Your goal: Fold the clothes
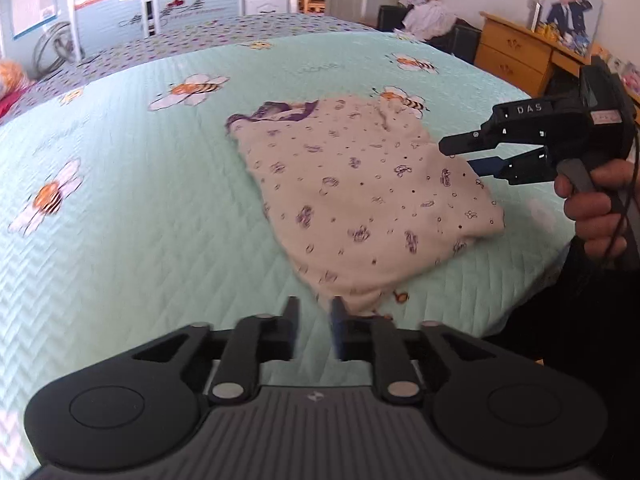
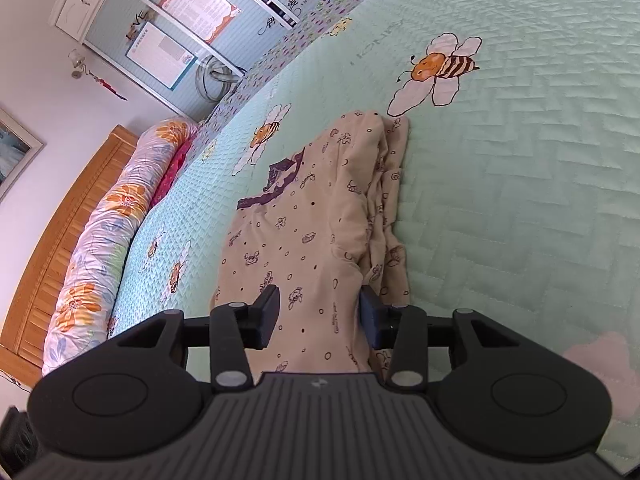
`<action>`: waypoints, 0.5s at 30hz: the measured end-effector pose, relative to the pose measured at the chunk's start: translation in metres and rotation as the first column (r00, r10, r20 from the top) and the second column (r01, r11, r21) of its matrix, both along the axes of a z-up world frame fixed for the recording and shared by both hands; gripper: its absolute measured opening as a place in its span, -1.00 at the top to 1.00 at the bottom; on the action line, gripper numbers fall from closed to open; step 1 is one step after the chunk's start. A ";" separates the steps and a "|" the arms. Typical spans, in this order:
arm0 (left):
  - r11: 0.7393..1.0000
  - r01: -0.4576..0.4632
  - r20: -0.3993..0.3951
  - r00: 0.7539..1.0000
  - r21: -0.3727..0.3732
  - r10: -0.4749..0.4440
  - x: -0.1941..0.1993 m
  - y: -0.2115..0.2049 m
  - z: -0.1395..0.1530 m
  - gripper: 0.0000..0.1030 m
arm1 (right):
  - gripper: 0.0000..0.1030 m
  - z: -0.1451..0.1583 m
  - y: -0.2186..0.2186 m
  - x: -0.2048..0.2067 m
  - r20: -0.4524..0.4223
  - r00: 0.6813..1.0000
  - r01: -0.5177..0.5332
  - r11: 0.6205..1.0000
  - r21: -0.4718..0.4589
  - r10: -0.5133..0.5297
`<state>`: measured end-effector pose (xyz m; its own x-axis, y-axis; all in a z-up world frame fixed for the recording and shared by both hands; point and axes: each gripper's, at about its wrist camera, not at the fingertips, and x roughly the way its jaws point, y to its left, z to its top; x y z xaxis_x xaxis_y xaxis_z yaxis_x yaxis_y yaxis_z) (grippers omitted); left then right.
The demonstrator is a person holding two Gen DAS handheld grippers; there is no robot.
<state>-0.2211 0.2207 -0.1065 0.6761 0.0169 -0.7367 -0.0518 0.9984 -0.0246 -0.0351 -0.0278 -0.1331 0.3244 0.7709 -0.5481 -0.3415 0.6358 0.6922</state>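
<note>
Lying on the mint-green bee-print bedspread (image 1: 140,208), the cream printed garment (image 1: 360,200) is already doubled into a rough rectangle, with its purple-trimmed edge (image 1: 280,114) turned toward the far side of the bed. That layout suggests a fold is under way and the next one would bring one end across the other.

The left gripper (image 1: 314,320) hangs just short of the garment's near corner, its jaws parted with only a narrow gap and nothing between them; being aligned with that corner, it looks poised to pinch it. The right gripper (image 2: 318,316) sits at the opposite edge, jaws spread wide with cloth showing between them. In the left wrist view the right gripper (image 1: 460,156) appears to hover above the fabric rather than press on it, though the angle makes contact hard to rule out.

Bunched layers along the garment's side (image 2: 388,208) hide how many thicknesses lie there, and whether sleeves are tucked inside cannot be seen. The near corner blurs in the left wrist view, so its exact edge is unclear. A flowered quilt roll (image 2: 108,240) lies against the wooden headboard (image 2: 60,232), well apart from the work.
</note>
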 end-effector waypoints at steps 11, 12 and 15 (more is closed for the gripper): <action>0.983 -0.035 -0.060 0.998 -0.178 0.024 -0.018 0.009 -0.029 1.00 | 0.07 -0.001 -0.001 -0.005 0.001 1.000 -0.011 1.000 0.012 0.011; 0.983 -0.036 -0.061 0.998 -0.180 0.025 -0.027 0.010 -0.030 1.00 | 0.07 -0.001 -0.001 -0.005 0.001 1.000 -0.013 1.000 0.012 0.013; 0.984 -0.055 -0.016 0.998 -0.170 0.053 -0.039 0.016 -0.016 1.00 | 0.06 -0.001 -0.001 -0.007 0.002 1.000 -0.019 1.000 0.014 0.019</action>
